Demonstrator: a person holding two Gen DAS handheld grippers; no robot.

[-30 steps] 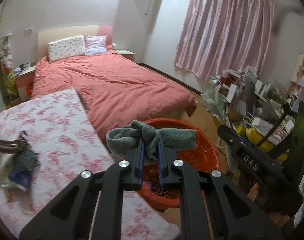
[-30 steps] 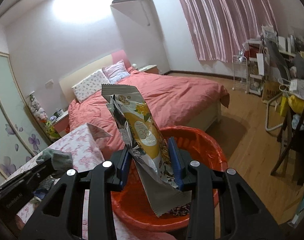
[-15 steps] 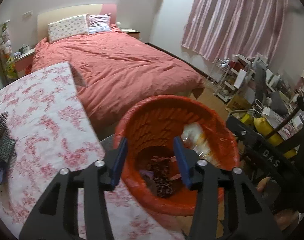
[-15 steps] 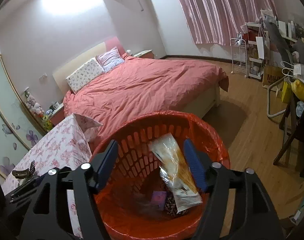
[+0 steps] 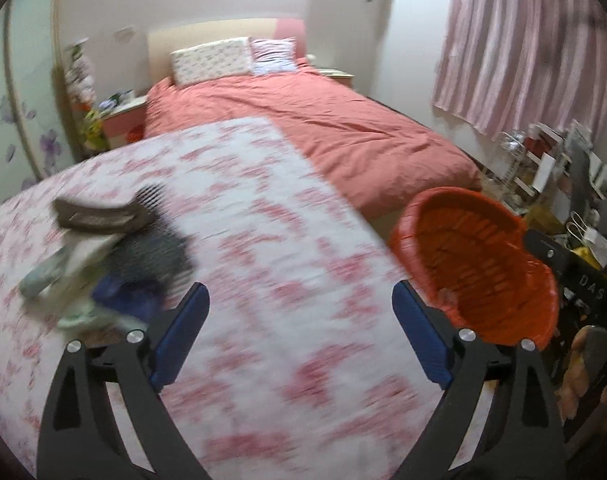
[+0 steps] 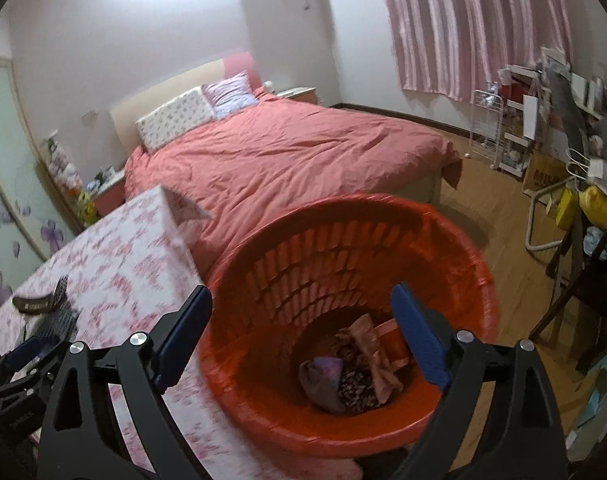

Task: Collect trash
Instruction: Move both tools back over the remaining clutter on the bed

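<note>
The red slatted trash basket (image 6: 455,256) stands beside the table, with dropped trash (image 6: 355,372) lying in its bottom. My right gripper (image 6: 301,336) is open and empty, held over the basket's near rim. My left gripper (image 5: 299,332) is open and empty above the floral tablecloth (image 5: 263,240), with the basket (image 5: 483,264) at its right. A blurred pile of trash (image 5: 115,264), with a brown comb, dark mesh, a blue piece and pale wrappers, lies on the table left of my left gripper. It also shows in the right wrist view (image 6: 51,312).
A bed with a red duvet (image 6: 295,156) lies behind the table and basket. A cluttered desk and shelves (image 6: 563,128) stand at the right over wooden floor (image 6: 503,240). A bedside table (image 5: 123,120) stands at the far left.
Both grippers opened: the left dropped the grey-green cloth, the right the snack wrapper, into the basket. The left gripper then swung left over the table towards the pile.
</note>
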